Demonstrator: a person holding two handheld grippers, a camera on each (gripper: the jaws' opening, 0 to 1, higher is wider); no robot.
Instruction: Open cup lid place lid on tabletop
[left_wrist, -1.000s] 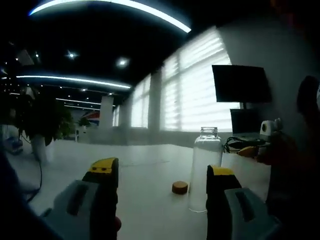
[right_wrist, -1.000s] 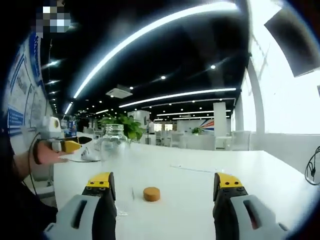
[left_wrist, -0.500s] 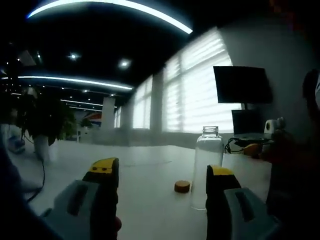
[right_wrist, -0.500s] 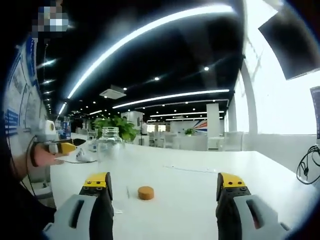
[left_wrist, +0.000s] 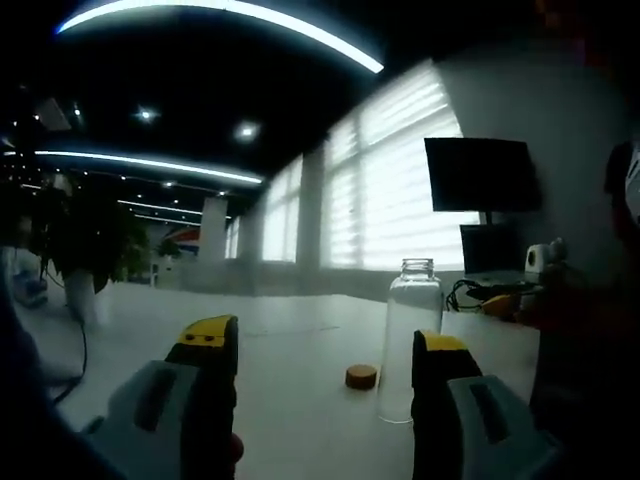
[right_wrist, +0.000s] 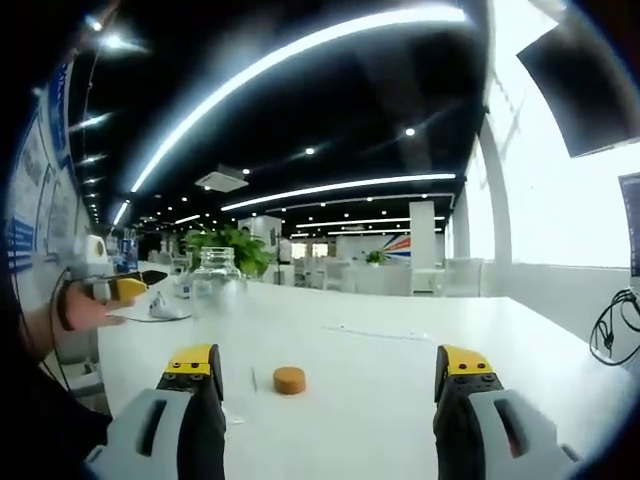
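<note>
Already the lid (right_wrist: 289, 379) lies on the surface (right_wrist: 400, 380) beside the open bottle (left_wrist: 409, 340); both tongs (left_wrist: 320, 345) (right_wrist: 330, 360) released, task apparently finished

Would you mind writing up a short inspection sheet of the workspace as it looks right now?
Surface: white tabletop, broad and mostly bare.
Job's things: clear glass bottle stands upright, mouth open; round cork lid lies flat on the tabletop beside it, apart from it.
Clutter: a small white device at the far edge.
Grippers: left gripper open, holding nothing; right gripper open, holding nothing, the lid ahead between its jaws.
Cables: black cable at the table edge; a tangle of cable near the dark monitor.
Surroundings: office hall with ceiling light strips, bright window blinds, potted plant.
</note>
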